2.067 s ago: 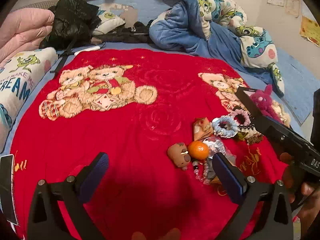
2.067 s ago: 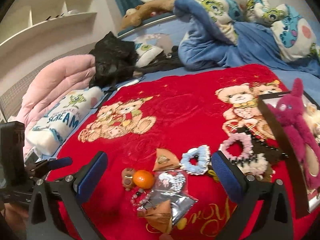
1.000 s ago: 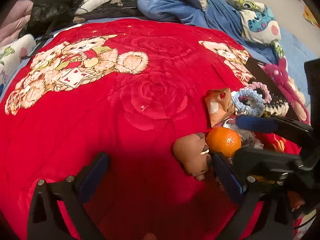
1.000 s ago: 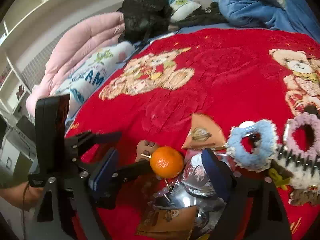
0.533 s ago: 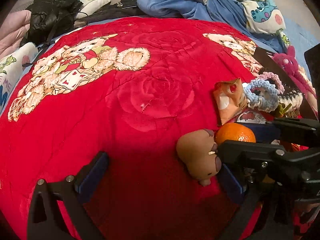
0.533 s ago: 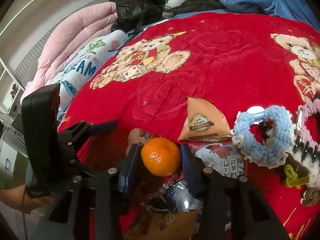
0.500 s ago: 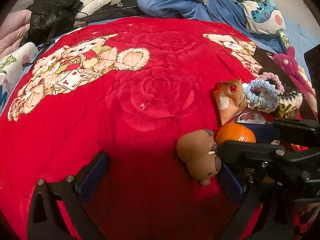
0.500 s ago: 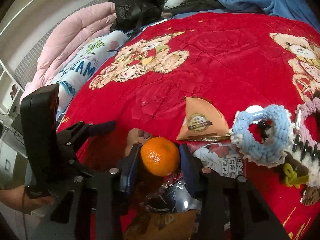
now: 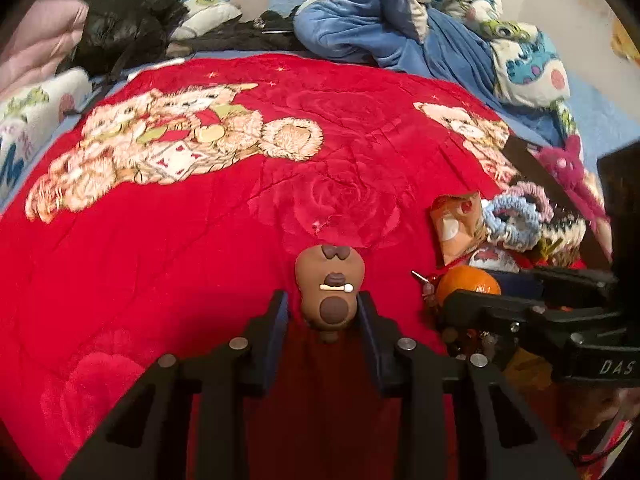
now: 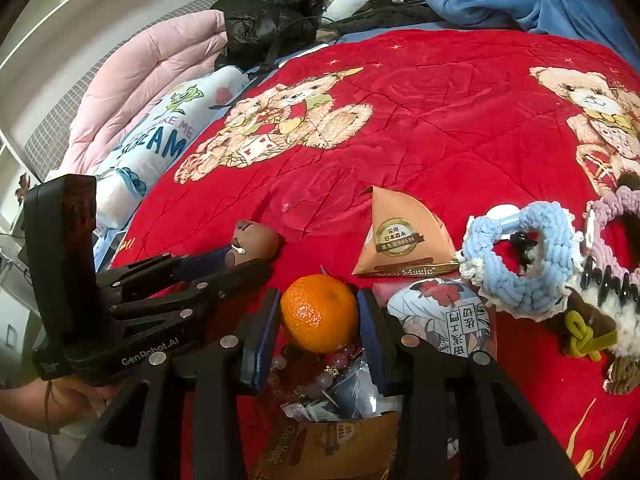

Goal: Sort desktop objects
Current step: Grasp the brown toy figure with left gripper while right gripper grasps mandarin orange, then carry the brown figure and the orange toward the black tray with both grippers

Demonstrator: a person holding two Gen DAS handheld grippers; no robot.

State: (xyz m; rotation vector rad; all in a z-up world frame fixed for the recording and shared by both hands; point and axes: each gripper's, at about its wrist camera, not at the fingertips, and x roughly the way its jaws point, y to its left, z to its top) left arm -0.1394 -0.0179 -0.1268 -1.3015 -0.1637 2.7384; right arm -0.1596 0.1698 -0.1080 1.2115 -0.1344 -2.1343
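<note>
Bedroom setup for us today: we're working on a red teddy-bear blanket (image 10: 440, 128) spread over a bed, with a pink quilt (image 10: 152, 68) and a black jacket (image 10: 268, 8) piled at the far edge.

Both grabs are on at once. Our left gripper (image 9: 322, 312) has just been closing, and its blue pads sit against the sides of the brown capybara toy (image 9: 330, 288), with the toy's far end sticking out past the tips. Our right gripper (image 10: 319, 316) has also just closed in and is clamped on the mandarin (image 10: 319, 313), which sits on top of a beaded bracelet (image 10: 320, 372) and some crinkly foil packets (image 10: 352, 392). Just beyond it are the triangular snack pack (image 10: 404, 240) and the blue crochet scrunchie (image 10: 520, 264).

Tips for this bit, as we see it: lift both straight up before swinging anywhere, since the two grippers are right next to each other and could bump. The mandarin is round and soft, so we'd hold firm without squashing it, and watch that the bracelet doesn't tag along. The toy looks squishy and is pinched near one end, so it may droop or pivot; slow lift, and regrip if it tilts.
</note>
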